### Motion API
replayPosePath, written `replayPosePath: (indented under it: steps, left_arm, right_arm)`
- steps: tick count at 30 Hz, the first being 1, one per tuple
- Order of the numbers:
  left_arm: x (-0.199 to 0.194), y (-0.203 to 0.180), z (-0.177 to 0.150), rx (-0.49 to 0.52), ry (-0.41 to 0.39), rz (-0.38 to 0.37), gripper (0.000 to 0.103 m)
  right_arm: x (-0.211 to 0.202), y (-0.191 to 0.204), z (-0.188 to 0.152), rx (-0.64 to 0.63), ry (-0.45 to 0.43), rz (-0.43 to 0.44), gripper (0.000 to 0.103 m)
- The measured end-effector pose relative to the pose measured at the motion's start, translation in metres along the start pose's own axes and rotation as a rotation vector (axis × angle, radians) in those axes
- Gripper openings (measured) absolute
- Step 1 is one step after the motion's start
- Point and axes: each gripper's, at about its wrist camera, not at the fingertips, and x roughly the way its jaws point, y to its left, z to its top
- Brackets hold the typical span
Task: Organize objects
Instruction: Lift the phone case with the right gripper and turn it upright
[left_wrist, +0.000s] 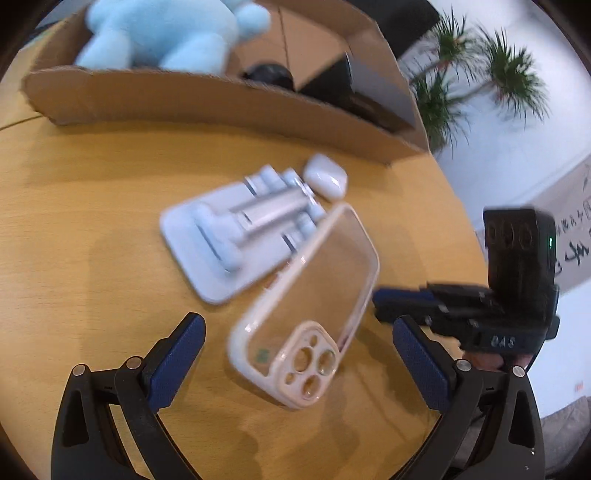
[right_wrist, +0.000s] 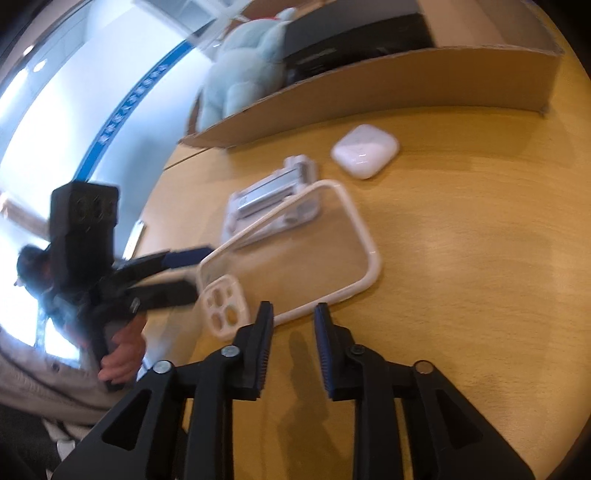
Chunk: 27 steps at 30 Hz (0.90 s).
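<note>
A clear phone case with a pale rim (left_wrist: 310, 295) (right_wrist: 295, 254) lies on the wooden table, partly over a light blue folded phone stand (left_wrist: 236, 236) (right_wrist: 273, 199). A white earbuds case (left_wrist: 325, 177) (right_wrist: 364, 149) lies beyond them. My left gripper (left_wrist: 299, 332) is wide open, its fingers either side of the case's camera end; it also shows in the right wrist view (right_wrist: 184, 273). My right gripper (right_wrist: 293, 314) is open with a narrow gap, empty, just in front of the case's long edge; it shows in the left wrist view (left_wrist: 399, 306).
A cardboard box (left_wrist: 221, 99) (right_wrist: 406, 81) stands at the back of the table, holding a light blue plush toy (left_wrist: 166, 33) (right_wrist: 243, 74) and black items (left_wrist: 343, 81). A potted plant (left_wrist: 480, 74) stands beyond the table's right edge.
</note>
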Motion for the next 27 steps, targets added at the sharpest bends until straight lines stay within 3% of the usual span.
replayPosePath:
  steps: [3, 5, 7, 9, 10, 12, 15, 20, 22, 24, 26, 27]
  left_arm:
    - [0.004, -0.01, -0.004, 0.042, 0.016, -0.005, 0.102]
    - [0.004, -0.015, -0.007, 0.049, 0.021, -0.015, 0.097]
    - [0.005, -0.016, -0.009, 0.037, 0.015, 0.001, 0.083]
    - [0.007, -0.015, -0.01, 0.015, 0.024, -0.007, 0.057]
    - [0.007, -0.014, -0.01, 0.004, 0.027, -0.013, 0.052]
    - [0.01, -0.011, -0.011, -0.027, 0.028, -0.021, 0.032]
    - [0.016, -0.009, -0.012, -0.052, 0.041, -0.028, 0.015]
    - [0.023, -0.016, -0.014, -0.015, 0.066, -0.038, 0.015]
    - [0.023, -0.013, -0.011, -0.038, 0.064, -0.072, 0.025]
    - [0.02, -0.015, -0.01, -0.037, 0.054, -0.099, 0.053]
    - [0.02, -0.025, -0.008, 0.007, 0.044, -0.077, 0.064]
    - [0.02, -0.029, -0.008, 0.03, 0.047, -0.068, 0.064]
  right_arm:
    - [0.002, 0.0, 0.002, 0.027, -0.005, -0.037, 0.042]
    - [-0.003, 0.005, 0.0, 0.027, -0.031, -0.049, 0.076]
    - [-0.005, 0.011, 0.0, 0.002, -0.062, -0.12, 0.077]
    - [-0.003, 0.014, 0.001, -0.011, -0.058, -0.166, 0.076]
    - [-0.004, 0.013, 0.002, -0.006, -0.057, -0.177, 0.076]
    - [-0.002, 0.012, 0.0, 0.001, -0.058, -0.2, 0.076]
    - [-0.002, 0.009, 0.001, 0.014, -0.067, -0.244, 0.076]
    - [-0.011, 0.005, -0.003, 0.026, -0.06, -0.284, 0.076]
    - [-0.015, 0.004, -0.006, 0.042, -0.062, -0.29, 0.071]
    - [-0.017, 0.004, -0.009, 0.055, -0.069, -0.29, 0.067]
    - [-0.019, 0.003, -0.011, 0.061, -0.082, -0.297, 0.059]
    - [-0.017, 0.005, -0.01, 0.064, -0.087, -0.302, 0.057]
